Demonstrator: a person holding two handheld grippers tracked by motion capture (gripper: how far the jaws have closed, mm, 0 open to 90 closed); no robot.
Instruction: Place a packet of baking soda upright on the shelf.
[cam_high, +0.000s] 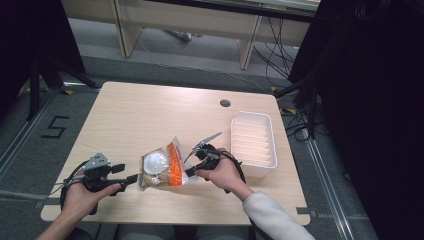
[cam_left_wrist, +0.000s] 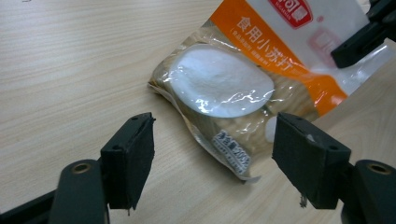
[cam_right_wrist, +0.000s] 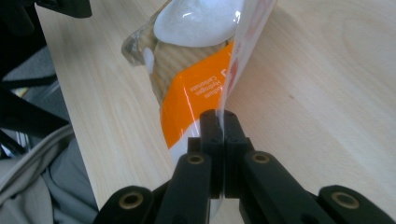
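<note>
Right gripper (cam_right_wrist: 223, 122) clamped on bag (cam_right_wrist: 196, 88) edge.

"Hydrogen Carbonate" on bag (cam_right_wrist: 196, 88), "5" on floor (cam_high: 54, 127)

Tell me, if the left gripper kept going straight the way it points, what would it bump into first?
Probably the clear plastic pouch with the orange band, lying just ahead of the left gripper, whose jaws stand open; the depth is hard to judge.

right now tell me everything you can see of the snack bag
The snack bag is a clear, glossy plastic pouch with an orange band, white top and printed text. Pale biscuit-like pieces and a white round patch show through it. It lies near the front edge of the wooden table, its white end pinched and lifted by the right claw. The left claw stands open beside it, not touching.
</note>
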